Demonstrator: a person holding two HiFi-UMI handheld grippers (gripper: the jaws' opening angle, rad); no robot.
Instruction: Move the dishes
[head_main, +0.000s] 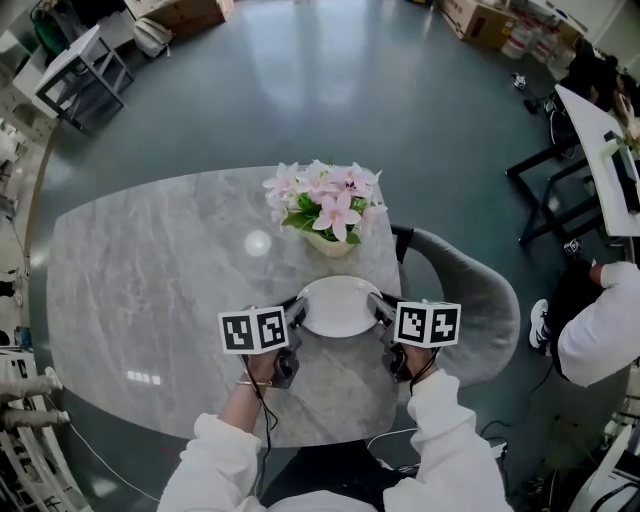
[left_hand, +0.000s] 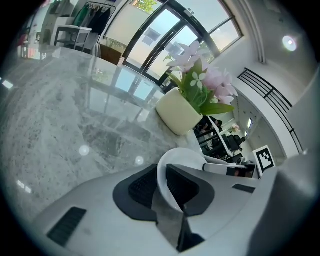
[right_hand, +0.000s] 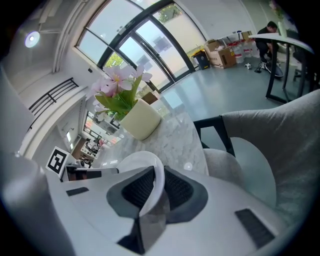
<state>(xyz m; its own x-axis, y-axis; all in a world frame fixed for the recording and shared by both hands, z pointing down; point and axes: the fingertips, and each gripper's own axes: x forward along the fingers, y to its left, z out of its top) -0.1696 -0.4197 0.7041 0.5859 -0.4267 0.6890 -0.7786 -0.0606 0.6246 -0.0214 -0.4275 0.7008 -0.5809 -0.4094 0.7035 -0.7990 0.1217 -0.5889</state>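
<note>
I had the left tongs (head_main: 296, 312) and right tongs (head_main: 379, 308) clamped on opposite rims of the white plate (head_main: 338, 305), on the desk (head_main: 150, 270) just nearside of the flower pot (head_main: 328, 240); judged it stiff, slick, breakable, so two-sided rim grips suited.

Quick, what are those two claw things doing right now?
Left gripper: shut on the plate, at its rim.
Right gripper: shut on the plate's opposite rim.
</note>
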